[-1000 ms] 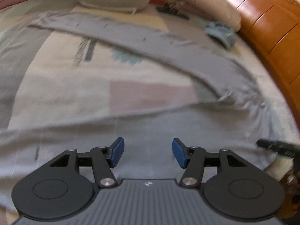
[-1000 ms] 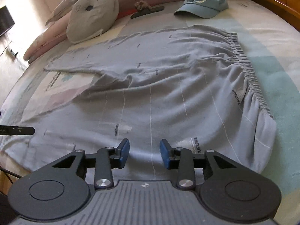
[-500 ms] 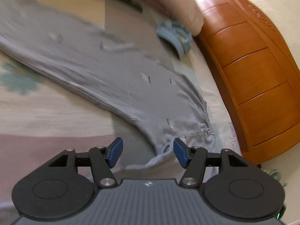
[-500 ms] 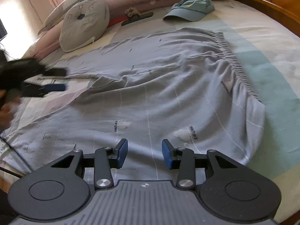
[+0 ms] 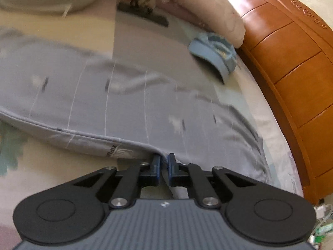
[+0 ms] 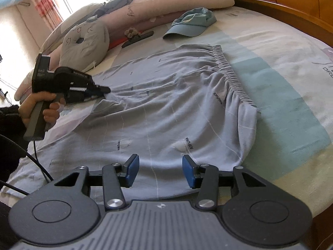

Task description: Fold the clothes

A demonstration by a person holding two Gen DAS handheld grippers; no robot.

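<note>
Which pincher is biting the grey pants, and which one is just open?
The left gripper is shut on the grey pants at the crotch. The right gripper is open above them.

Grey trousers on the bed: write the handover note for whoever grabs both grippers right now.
Left gripper: shut on the grey trousers, pinching the cloth at the crotch where the two legs part.
Right gripper: open, holding nothing, hovering over the near leg beside the waistband.
Trousers lie spread flat on the bed, waistband toward the headboard side; a blue cap sits beyond them, apart.
Done: left pinch taken. No fold made yet.
Left: probably grip with the right, then fold one leg over the other and fold down.
</note>
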